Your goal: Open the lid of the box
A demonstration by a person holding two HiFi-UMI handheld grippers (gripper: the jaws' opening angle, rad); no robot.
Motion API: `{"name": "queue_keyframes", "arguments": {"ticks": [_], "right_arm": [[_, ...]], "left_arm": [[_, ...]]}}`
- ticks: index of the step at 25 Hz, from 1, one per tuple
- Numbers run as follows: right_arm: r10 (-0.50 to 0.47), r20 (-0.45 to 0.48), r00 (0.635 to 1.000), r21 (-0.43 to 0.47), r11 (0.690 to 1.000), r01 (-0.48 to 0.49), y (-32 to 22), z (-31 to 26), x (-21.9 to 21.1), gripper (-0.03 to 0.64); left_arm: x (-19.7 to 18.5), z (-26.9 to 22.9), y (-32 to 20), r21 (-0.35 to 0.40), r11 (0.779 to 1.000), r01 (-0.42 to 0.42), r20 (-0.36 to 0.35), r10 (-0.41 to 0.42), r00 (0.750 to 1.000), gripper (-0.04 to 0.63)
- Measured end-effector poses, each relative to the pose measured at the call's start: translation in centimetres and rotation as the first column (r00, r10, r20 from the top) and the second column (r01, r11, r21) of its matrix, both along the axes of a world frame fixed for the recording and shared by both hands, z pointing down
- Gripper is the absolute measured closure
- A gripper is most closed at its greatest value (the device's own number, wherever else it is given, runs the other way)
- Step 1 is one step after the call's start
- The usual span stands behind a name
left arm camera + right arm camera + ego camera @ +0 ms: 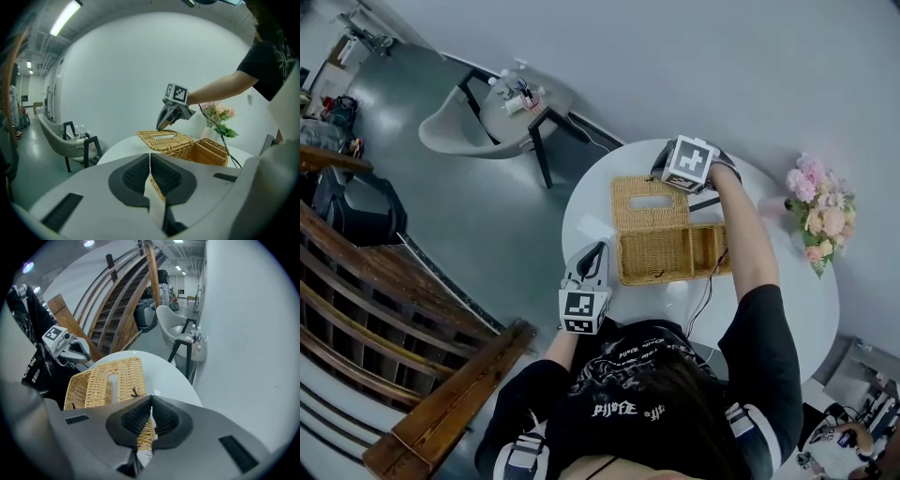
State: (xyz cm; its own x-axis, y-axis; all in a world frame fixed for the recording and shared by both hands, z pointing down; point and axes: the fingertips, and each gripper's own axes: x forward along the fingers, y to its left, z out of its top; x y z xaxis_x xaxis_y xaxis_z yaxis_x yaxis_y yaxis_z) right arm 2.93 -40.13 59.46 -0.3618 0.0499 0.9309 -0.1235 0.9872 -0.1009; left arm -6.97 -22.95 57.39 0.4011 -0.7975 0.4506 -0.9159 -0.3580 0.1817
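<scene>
There is one round white table [787,309], and on it stands one rectangular woven wicker box [656,255] near the middle. Its one wicker lid [637,221], pierced by a single long slot, is swung back and lies roughly level off the box's far side. The open box shows only its woven inner walls, and a black cable [710,281] crosses its right end.

Two hand-held grippers are in play. The right gripper [150,400] has its jaws pressed together, pointing steeply down with its tips at the lid's far edge; nothing shows clamped between them. The left gripper [150,158] also has its jaws closed at the tips and sits just beside the box's near left corner.

One bunch of pink and cream flowers [820,211] stands at the table's right edge. Beyond are one pale chair [450,127] and one small side table [546,101] with a few bottles [517,94] on it.
</scene>
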Motion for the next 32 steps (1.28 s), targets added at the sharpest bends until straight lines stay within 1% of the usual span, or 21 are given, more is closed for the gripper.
{"name": "queue_keyframes", "arguments": {"ticks": [5, 10, 13, 17, 20, 24, 28, 32], "right_arm": [[0.030, 0.004, 1.000, -0.023, 0.999, -0.030, 0.0, 1.3, 0.1, 0.583], [0.042, -0.001, 0.999, -0.026, 0.999, -0.042, 0.3, 2.3, -0.1, 0.583], [0.060, -0.004, 0.998, -0.032, 0.998, -0.060, 0.3, 2.6, 0.0, 0.581], [0.115, 0.021, 0.993, -0.002, 0.993, -0.115, -0.1, 2.7, 0.0, 0.567], [0.169, 0.062, 0.984, 0.035, 0.985, -0.171, -0.7, 2.0, -0.1, 0.528], [0.211, 0.152, 0.966, 0.066, 0.973, -0.223, -0.7, 0.0, -0.3, 0.509], [0.228, 0.282, 0.932, 0.104, 0.958, -0.266, 0.0, -3.4, -0.4, 0.502], [0.236, 0.377, 0.896, 0.152, 0.938, -0.311, 1.3, -6.5, 0.1, 0.503]], "left_arm": [[-0.8, 0.0, -0.1, 0.003, 1.000, 0.021, 0.005, -0.021, 1.000, 0.569], [-2.2, 0.1, -0.1, -0.002, 0.997, 0.078, 0.008, -0.078, 0.997, 0.569], [-2.5, -0.1, 0.0, 0.004, 0.996, 0.084, 0.015, -0.084, 0.996, 0.569], [-2.4, -0.1, 0.5, 0.006, 0.996, 0.091, 0.012, -0.091, 0.996, 0.569], [-2.1, -0.2, 0.9, 0.007, 0.996, 0.087, 0.014, -0.087, 0.996, 0.569], [-2.0, -0.7, 1.2, 0.015, 0.995, 0.095, 0.004, -0.095, 0.995, 0.569], [-1.8, -1.3, 1.6, 0.035, 0.995, 0.090, 0.001, -0.090, 0.996, 0.569], [-2.0, -1.9, 2.1, 0.043, 0.993, 0.106, 0.018, -0.107, 0.994, 0.569]]}}
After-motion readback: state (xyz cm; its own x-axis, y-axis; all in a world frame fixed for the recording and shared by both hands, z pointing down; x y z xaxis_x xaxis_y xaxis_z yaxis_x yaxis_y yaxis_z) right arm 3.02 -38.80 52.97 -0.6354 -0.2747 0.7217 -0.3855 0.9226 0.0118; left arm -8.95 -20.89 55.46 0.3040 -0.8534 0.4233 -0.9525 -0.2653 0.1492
